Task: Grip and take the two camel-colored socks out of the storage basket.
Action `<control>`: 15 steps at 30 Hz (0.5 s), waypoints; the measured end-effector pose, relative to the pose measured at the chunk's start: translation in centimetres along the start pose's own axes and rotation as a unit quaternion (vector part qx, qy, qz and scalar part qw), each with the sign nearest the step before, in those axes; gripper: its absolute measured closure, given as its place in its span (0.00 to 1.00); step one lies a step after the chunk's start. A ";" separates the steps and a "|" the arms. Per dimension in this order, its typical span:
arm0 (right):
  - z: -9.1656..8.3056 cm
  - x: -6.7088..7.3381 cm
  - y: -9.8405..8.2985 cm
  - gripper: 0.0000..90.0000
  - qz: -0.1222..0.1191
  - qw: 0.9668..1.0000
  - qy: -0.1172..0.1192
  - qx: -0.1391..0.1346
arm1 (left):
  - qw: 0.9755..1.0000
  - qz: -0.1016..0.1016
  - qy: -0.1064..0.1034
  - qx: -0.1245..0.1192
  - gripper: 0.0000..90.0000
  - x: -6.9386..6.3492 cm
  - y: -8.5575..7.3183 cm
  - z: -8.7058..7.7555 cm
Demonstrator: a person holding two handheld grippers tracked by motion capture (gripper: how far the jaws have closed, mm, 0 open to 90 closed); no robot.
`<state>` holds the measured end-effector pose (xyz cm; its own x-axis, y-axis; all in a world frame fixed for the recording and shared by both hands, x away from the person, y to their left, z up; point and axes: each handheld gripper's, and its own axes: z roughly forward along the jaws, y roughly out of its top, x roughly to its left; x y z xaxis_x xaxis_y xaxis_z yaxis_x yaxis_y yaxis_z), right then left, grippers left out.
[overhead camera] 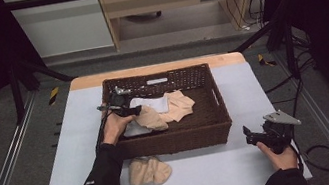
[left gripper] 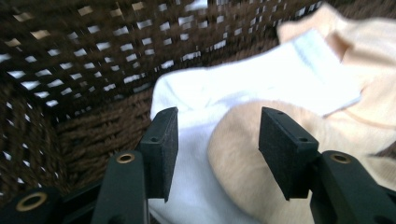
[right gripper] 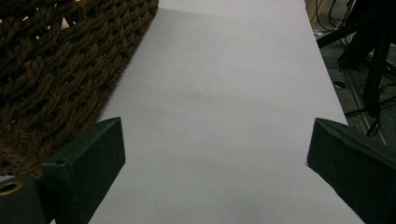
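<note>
Care is needed as the released left tool is lowered squarely over the peach sock inside the basket, white sock left behind.

Blur and crops inside the basket

The basket wall is smearing with motion blur in the left gripper view, the peach sock is running off the bottom edge, and the white sock is lying partly hidden under the person's left hand.
</note>
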<state>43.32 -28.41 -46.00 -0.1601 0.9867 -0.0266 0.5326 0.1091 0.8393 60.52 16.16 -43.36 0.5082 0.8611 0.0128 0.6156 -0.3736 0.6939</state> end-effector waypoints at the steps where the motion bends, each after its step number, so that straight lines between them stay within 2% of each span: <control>1: 0.0 0.0 0.0 0.05 -0.001 1.000 0.000 -0.001 | 1.000 -0.004 -0.001 0.003 0.52 0.0 0.0 0.1; 8: 0.0 0.1 0.0 0.05 -0.002 1.000 0.000 -0.001 | 1.000 -0.009 -0.014 0.024 0.53 -0.3 -0.3 0.5; 15: 0.0 0.1 0.0 0.05 -0.001 1.000 0.000 0.000 | 0.999 -0.004 -0.037 0.038 0.67 -0.7 -0.3 0.6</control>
<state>43.32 -28.34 -45.99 -0.1617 0.9864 -0.0285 0.5315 0.1114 0.8397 60.30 15.46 -44.02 0.5448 0.8372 -0.0484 0.6620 -0.3939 0.6376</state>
